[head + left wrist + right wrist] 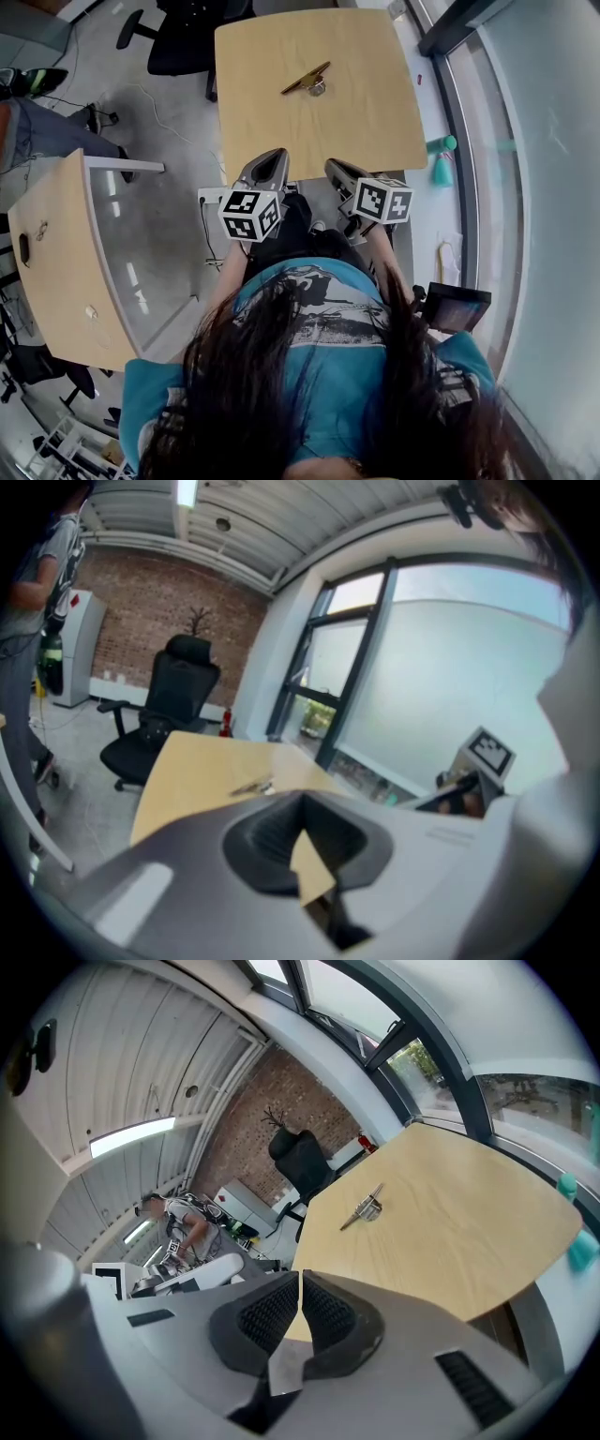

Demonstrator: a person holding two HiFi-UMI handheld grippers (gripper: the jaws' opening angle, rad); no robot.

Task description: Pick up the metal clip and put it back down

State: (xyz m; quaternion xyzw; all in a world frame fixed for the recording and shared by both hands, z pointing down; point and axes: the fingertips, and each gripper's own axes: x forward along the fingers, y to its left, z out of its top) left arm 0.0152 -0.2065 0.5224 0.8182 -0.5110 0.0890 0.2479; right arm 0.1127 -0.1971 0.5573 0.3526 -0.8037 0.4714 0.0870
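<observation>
The metal clip [307, 82] lies on the far half of a light wooden table [281, 131], a thin brass-and-steel piece set at a slant. Both grippers hang short of the table's near edge, well away from the clip. My left gripper [269, 167] has its jaws together with nothing between them. My right gripper [337, 172] is also shut and empty. In the left gripper view the clip [253, 787] sits beyond the jaw tips [304, 797] on the table [187, 771]. In the right gripper view the clip [366, 1207] lies far ahead of the tips [301, 1271].
A black office chair [187, 37] stands beyond the table's far left corner. A second desk [56, 262] is at the left, and a glass wall [544, 187] runs along the right. A teal object [442, 161] sits by the table's right edge. A person [183, 1227] stands far off.
</observation>
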